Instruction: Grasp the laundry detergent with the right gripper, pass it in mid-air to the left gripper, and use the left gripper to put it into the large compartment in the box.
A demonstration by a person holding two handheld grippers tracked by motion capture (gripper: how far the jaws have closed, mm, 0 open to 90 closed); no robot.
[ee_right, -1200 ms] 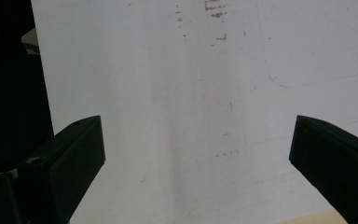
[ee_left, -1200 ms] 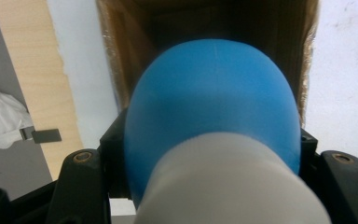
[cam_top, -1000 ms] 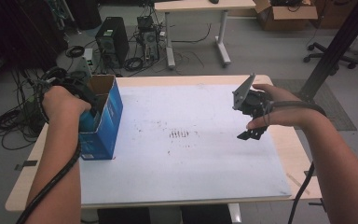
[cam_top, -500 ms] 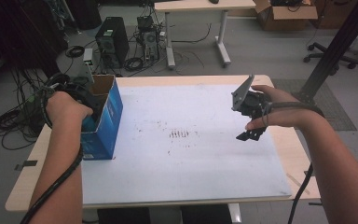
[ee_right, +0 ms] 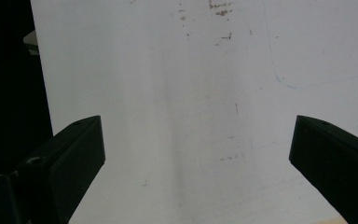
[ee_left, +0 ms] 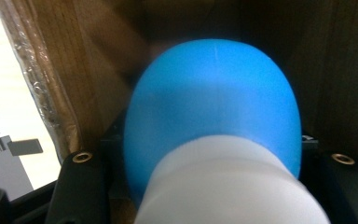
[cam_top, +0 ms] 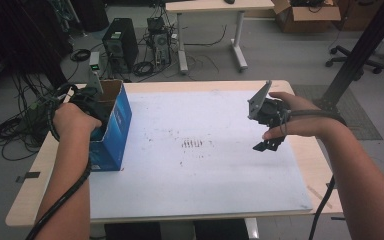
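A blue cardboard box (cam_top: 114,131) with an open top stands on the left edge of the white mat (cam_top: 205,180). My left hand (cam_top: 72,120) reaches into it from above. Inside the box, the left gripper (ee_left: 209,154) has a jaw on each side of a round blue object with a white base (ee_left: 214,102); it looks shut on it. The brown inner walls of the box surround it. My right gripper (cam_top: 269,144) hangs above the right part of the mat, open, with bare mat between its jaws (ee_right: 196,154).
The wooden table (cam_top: 310,160) ends just right of the mat. Small dark marks (cam_top: 195,144) dot the mat's middle. Behind the table the floor holds computer towers (cam_top: 120,42), cables, another table and a chair.
My left hand has sunk a little lower into the box. The right gripper has barely shifted.
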